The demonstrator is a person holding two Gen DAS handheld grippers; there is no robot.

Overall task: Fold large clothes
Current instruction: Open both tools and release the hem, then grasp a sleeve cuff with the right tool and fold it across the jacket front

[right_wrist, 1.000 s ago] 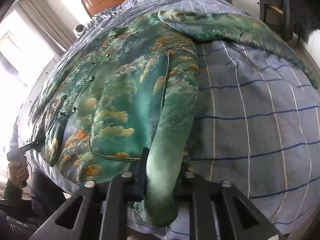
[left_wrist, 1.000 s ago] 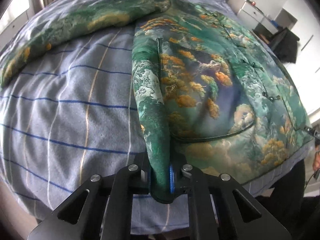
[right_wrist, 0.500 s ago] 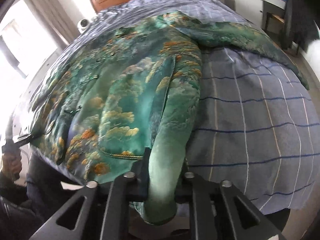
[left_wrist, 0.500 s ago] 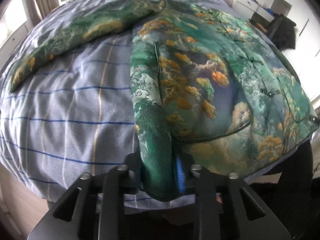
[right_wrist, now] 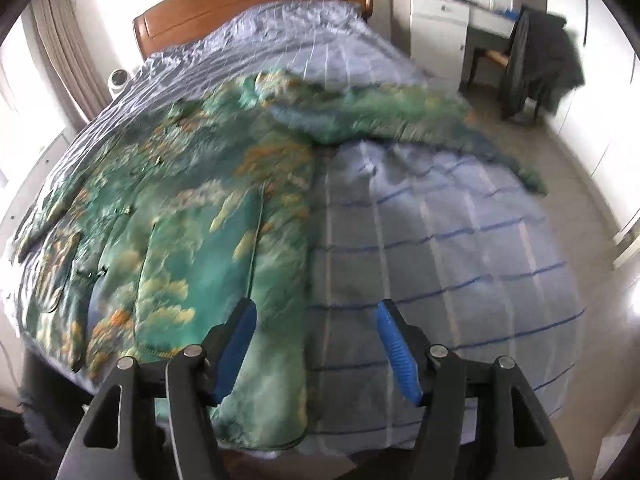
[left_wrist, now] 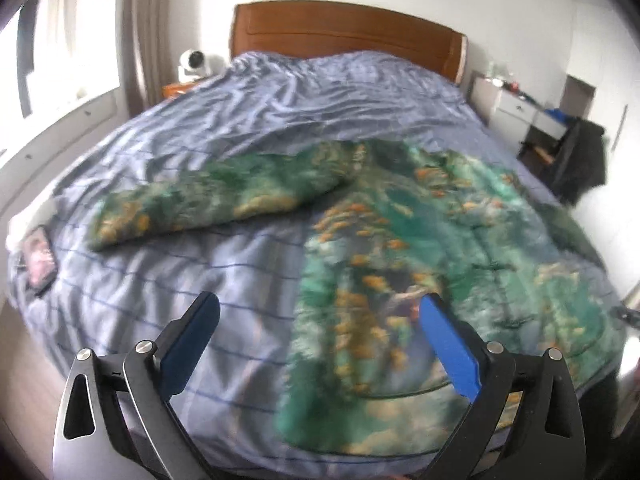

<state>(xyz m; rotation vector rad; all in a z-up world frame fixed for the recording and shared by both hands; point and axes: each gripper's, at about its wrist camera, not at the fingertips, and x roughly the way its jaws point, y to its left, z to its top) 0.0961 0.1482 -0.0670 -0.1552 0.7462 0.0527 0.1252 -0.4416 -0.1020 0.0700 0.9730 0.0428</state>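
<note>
Left wrist: gripper [left_wrist: 320, 316] open above jacket [left_wrist: 420, 280]

Black tool [left_wrist: 320, 332], blue pads [right_wrist: 394, 346]

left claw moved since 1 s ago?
Yes. The left claw let go of the jacket, opened and pulled back and up; the headboard now shows.

Garment: green-and-orange landscape-print cloth jacket [left_wrist: 420, 248], soft sheen, lightly padded, corded edge at 6 o'clock.
Bedcover: grey-blue striped cotton-like sheet [left_wrist: 208, 296], matt, creased toward 12 o'clock.
Headboard: brown wooden headboard [left_wrist: 344, 32], smooth, semi-gloss.
Left gripper [left_wrist: 320, 340]: matt black plastic frame, metal screws, smooth blue pads.
Right gripper [right_wrist: 314, 344]: matt black plastic, ribbed blue pads.
</note>
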